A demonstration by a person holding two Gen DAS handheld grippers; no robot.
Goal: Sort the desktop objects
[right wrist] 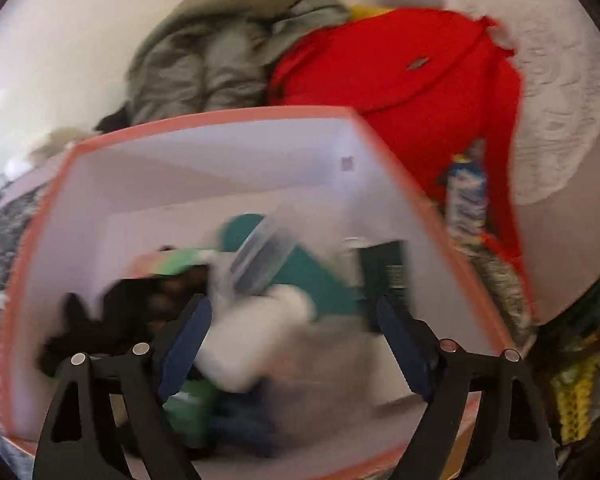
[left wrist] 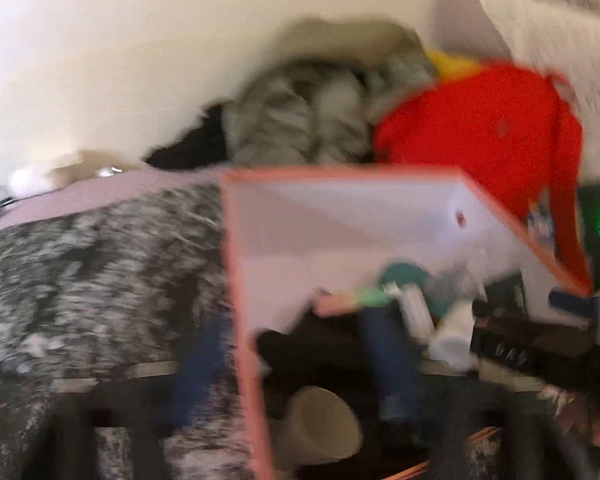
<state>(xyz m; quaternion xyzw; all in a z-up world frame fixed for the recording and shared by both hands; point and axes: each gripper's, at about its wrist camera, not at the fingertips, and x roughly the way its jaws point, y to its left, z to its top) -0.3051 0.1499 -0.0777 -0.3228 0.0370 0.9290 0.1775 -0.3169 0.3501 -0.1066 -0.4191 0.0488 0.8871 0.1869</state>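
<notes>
Open-topped storage box (right wrist: 220, 114), white-walled with a salmon-orange rim, set on a bed-like surface as the collecting bin, hence the clutter of small articles already lying inside. Among these: a white plastic bottle (right wrist: 236, 360) on its side, a teal rounded object (right wrist: 320, 280), a clear shallow tub (right wrist: 264, 256) tilted against it, and something black and soft-looking at the left wall; exact identities lost to motion blur. Right gripper (right wrist: 294, 308) poised over the box interior, blue-padded fingers (right wrist: 188, 340) spread wide and gripping nothing, the bottle lying between and below them, judged either a release or an approach. Left gripper (left wrist: 292, 316) heavily blurred, apparently also spread wide, straddling the near corner of the box, probably to steady or reach past it. Beige paper cup (left wrist: 320, 424), conical and on its side, seen low near that corner; whether inside the box, impossible to tell. Behind the box, piled against a cream wall, a crumpled grey-green jacket (right wrist: 204, 60) and a smooth red garment (right wrist: 400, 72). Beside the box, a mottled grey fleece blanket (left wrist: 80, 272), fuzzy in texture.
</notes>
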